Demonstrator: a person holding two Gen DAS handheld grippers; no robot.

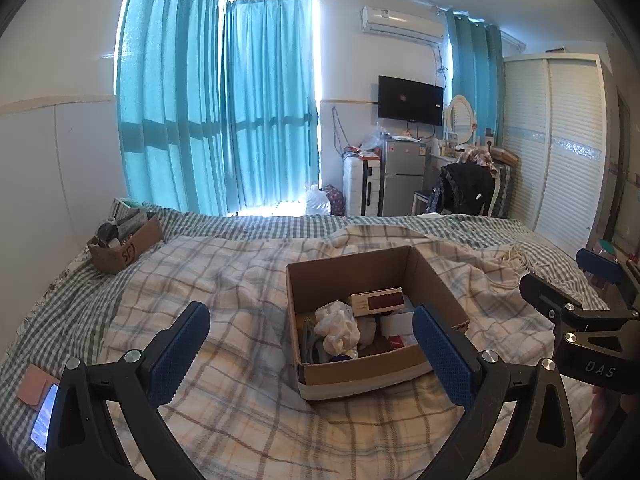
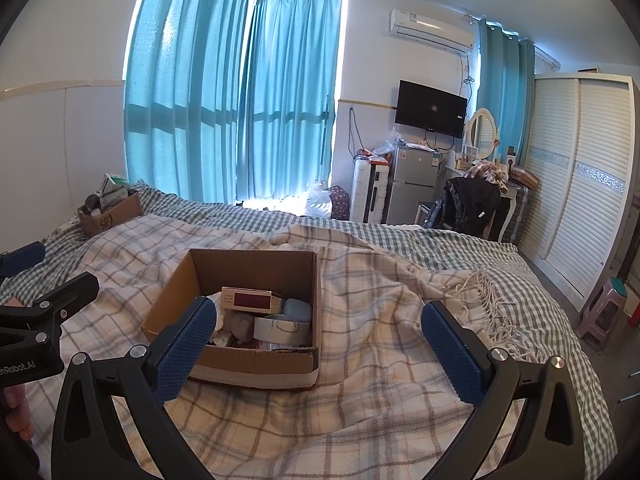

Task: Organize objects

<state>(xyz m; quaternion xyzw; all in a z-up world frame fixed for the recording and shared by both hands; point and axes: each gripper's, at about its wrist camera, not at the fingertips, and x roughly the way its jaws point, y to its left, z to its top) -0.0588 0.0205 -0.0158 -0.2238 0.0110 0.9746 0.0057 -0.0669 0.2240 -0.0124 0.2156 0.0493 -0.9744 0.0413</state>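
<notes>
Hovering over the bed, both grippers are spread wide w/ nothing between the blue pads. Left gripper (image 1: 310,354) hangs above the plaid blanket (image 1: 224,280), its right-hand pad overlapping the near right corner of the open cardboard box (image 1: 352,276) in the left wrist view — can't tell if it touches; the box sits ahead and slightly right of centre between the fingers. Right gripper (image 2: 318,344) is also fully open and empty, w/ the same box (image 2: 248,268) ahead and to its left, the left pad crossing the box's near left edge in that view. Inside the box: a cream carton w/ a dark red panel (image 1: 378,300), a crumpled white wad (image 1: 336,326), a white tape roll (image 2: 280,328), a pale blue item (image 2: 298,308), other bits too jumbled to tell. A 2nd, smaller cardboard box (image 1: 120,246) full of stuff sits well apart at the far left of the bed. A phone in a pink case (image 1: 40,408) lies on the checked sheet near the left edge, beside the left gripper's frame
</notes>
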